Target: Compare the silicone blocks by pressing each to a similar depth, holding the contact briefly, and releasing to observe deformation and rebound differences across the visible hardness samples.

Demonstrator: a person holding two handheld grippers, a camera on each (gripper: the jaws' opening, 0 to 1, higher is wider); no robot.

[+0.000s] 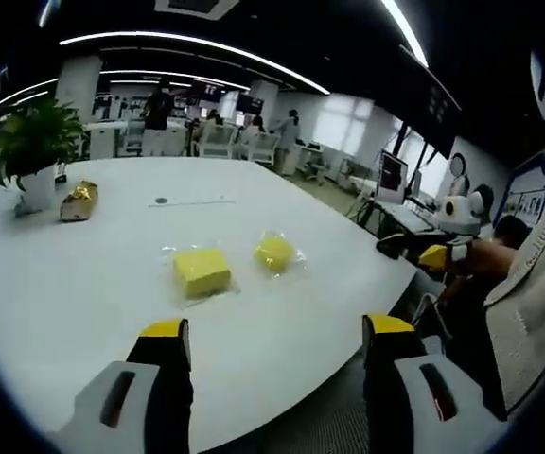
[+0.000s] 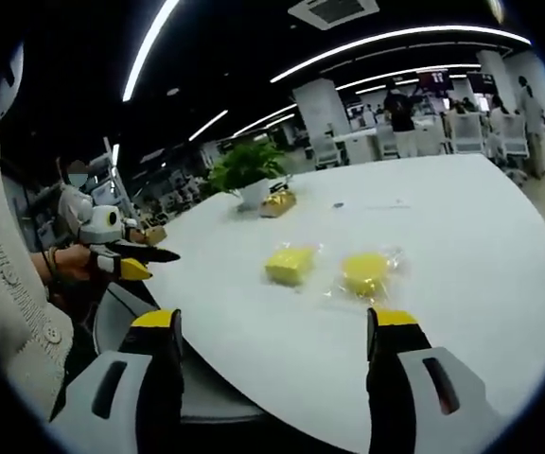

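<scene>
Two yellow silicone blocks in clear wrap lie on the white table (image 1: 83, 303). The squarer block (image 1: 202, 270) (image 2: 290, 265) is to the left of the rounder block (image 1: 274, 253) (image 2: 365, 272). My left gripper (image 1: 276, 331) hangs open near the table's front edge, short of both blocks, with nothing between its yellow-tipped jaws. It also appears at the left of the right gripper view, held in a hand (image 2: 126, 260). My right gripper (image 2: 273, 322) is open too, back from the blocks, and enters the left gripper view from the right (image 1: 443, 253).
A potted plant (image 1: 34, 142) (image 2: 249, 170) and a gold-wrapped packet (image 1: 79, 201) (image 2: 278, 201) stand at the table's far side. The curved table edge (image 1: 386, 293) runs just ahead of the jaws. A knitted sleeve (image 1: 537, 284) is close by. Desks, chairs and people fill the background.
</scene>
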